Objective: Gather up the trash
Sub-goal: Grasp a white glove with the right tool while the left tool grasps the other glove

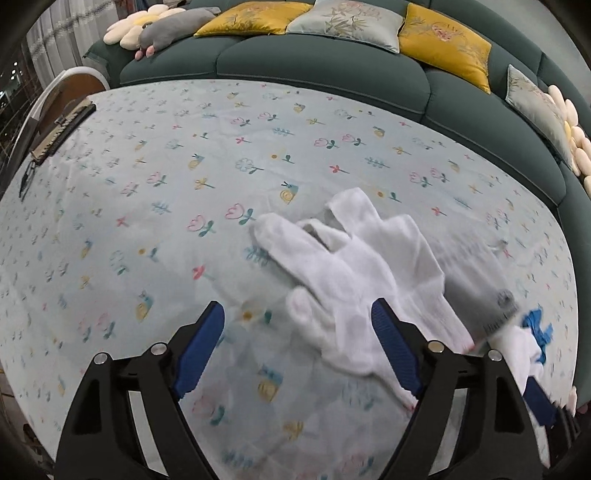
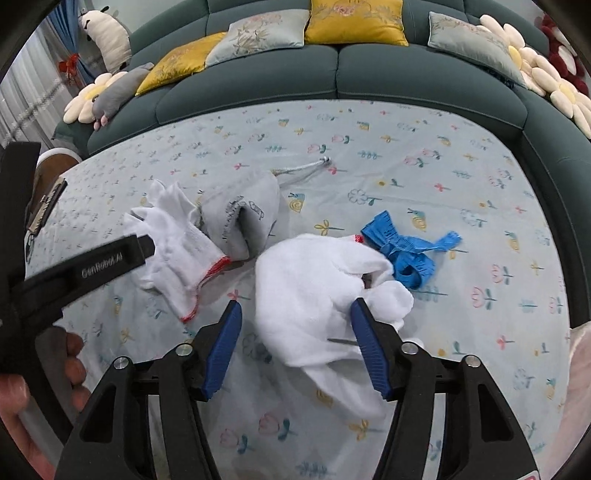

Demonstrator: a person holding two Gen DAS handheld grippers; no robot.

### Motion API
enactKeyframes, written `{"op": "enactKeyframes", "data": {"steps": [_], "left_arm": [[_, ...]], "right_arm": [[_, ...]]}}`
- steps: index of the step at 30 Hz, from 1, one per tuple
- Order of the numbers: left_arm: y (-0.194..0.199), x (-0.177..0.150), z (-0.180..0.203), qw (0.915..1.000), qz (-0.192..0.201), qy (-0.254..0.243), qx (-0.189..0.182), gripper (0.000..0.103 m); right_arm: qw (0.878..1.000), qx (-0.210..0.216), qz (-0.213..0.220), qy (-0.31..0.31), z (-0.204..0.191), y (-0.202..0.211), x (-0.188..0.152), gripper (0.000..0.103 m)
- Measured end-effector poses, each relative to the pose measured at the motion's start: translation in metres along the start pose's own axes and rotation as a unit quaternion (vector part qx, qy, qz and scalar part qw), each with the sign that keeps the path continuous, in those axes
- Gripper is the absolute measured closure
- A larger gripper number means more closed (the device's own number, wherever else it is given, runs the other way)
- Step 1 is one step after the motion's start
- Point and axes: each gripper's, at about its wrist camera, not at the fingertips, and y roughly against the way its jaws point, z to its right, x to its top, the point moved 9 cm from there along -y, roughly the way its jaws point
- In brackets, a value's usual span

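Both grippers stand open, holding nothing. On the table (image 2: 424,122), 2 gloves lie mid-surface. Lower the left gripper (image 1: 297,347) over the left glove (image 1: 354,266), the right gripper (image 2: 295,345) over the right glove (image 2: 314,288); pinch bunched fabric, not cloth (image 2: 480,177).

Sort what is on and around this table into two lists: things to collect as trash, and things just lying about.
To collect:
- white glove with red cuff
- second white glove
- grey cloth pouch
- blue tape measure

Just lying about:
- flowered tablecloth
- green sofa
- yellow cushion
- flower-shaped pillow
- brush at the table's left edge
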Motion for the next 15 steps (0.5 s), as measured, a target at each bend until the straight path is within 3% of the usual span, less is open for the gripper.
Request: {"op": "enactKeyframes", "data": {"steps": [4, 5, 6, 8, 10, 15], "left_arm": [[-0.006, 0.0, 0.01, 0.9999, 0.001, -0.011, -0.009, 0.053], [-0.004, -0.001, 0.013, 0.9998, 0.006, -0.017, -0.013, 0.07], [-0.003, -0.003, 0.018, 0.9994, 0.007, -0.027, -0.018, 0.082], [0.0, -0.008, 0.025, 0.9989, 0.009, -0.04, -0.021, 0.093], [0.006, -0.014, 0.029, 0.9988, 0.009, -0.044, -0.021, 0.094], [0.027, -0.032, 0.037, 0.9984, 0.011, -0.047, -0.028, 0.096]], "right_arm": [[1.0, -0.003, 0.004, 0.004, -0.001, -0.005, 0.0, 0.052], [1.0, -0.006, 0.004, 0.006, 0.0, -0.005, 0.0, 0.056], [1.0, -0.006, 0.003, 0.007, 0.0, -0.004, 0.0, 0.063], [1.0, 0.002, 0.0, 0.005, 0.001, -0.002, -0.001, 0.075], [1.0, 0.012, -0.005, 0.001, 0.002, 0.001, -0.005, 0.086], [1.0, 0.016, 0.001, 0.002, 0.007, 0.024, -0.019, 0.088]]}}
